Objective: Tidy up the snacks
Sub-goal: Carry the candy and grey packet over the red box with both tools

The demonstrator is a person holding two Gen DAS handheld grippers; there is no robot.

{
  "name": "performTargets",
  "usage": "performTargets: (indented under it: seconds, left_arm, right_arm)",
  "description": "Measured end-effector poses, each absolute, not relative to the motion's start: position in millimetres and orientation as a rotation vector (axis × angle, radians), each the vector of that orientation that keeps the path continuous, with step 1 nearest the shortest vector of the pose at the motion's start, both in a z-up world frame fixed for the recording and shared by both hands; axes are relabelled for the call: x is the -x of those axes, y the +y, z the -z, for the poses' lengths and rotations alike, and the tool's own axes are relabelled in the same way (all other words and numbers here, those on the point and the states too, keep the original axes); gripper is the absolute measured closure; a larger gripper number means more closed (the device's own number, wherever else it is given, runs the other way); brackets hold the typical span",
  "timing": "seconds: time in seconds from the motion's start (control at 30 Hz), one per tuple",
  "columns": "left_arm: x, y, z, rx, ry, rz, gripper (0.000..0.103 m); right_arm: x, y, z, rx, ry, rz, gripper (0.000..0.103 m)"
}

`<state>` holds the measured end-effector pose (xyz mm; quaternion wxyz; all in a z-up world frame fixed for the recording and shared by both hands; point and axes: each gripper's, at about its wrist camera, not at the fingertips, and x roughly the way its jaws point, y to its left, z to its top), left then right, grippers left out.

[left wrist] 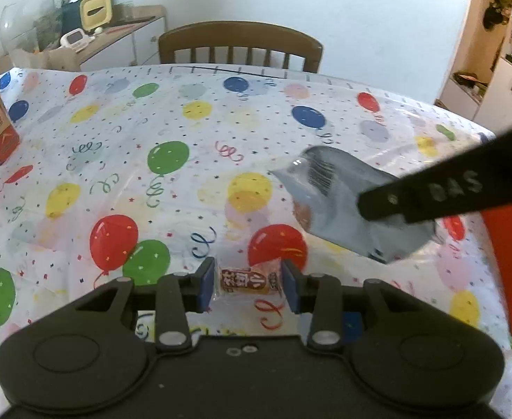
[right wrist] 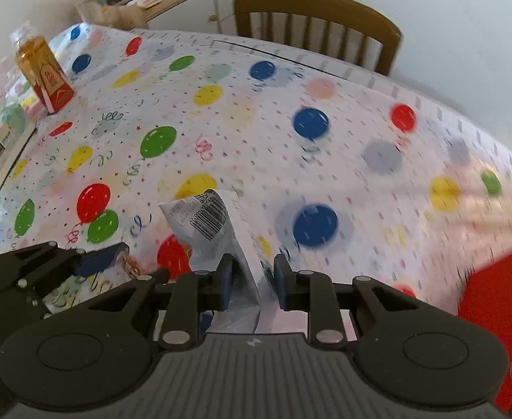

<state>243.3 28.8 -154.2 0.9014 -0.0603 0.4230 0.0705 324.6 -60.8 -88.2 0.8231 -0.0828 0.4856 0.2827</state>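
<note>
1. Two claws work over a surface (left wrist: 123,181) covered with a white cloth printed with coloured balloons.
2. Left claw (left wrist: 247,284): its blue pads have closed on a small brown snack in a clear wrapper (left wrist: 245,281), which lies on the cloth near the surface's near edge, beside a red balloon print.
3. Right claw (right wrist: 252,284): its jaws pinch a flat white and grey snack packet with a barcode (right wrist: 214,223); the packet sticks up and forward out of the claw, clear of the cloth.
4. In the left wrist view the same grey packet (left wrist: 336,195) hangs above the right half of the surface, with one black finger (left wrist: 427,192) of the right claw across it.
5. A red flat object (right wrist: 497,296) sits at the right near corner; what it is cannot be told.
6. An orange and red carton (right wrist: 44,73) stands upright near the left edge of the surface.
7. A brown wooden chair (left wrist: 240,45) stands at the far edge.
</note>
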Motion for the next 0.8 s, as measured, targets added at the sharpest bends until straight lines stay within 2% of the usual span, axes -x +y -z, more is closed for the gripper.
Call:
performTargets:
  seconds: [0.8]
  left_arm:
    - [-186.4, 17.7, 86.9, 0.206, 0.837, -0.01, 0.066]
  right_arm:
    - [-245.0, -157.9, 24.6, 0.061, 0.989, -0.489, 0.079]
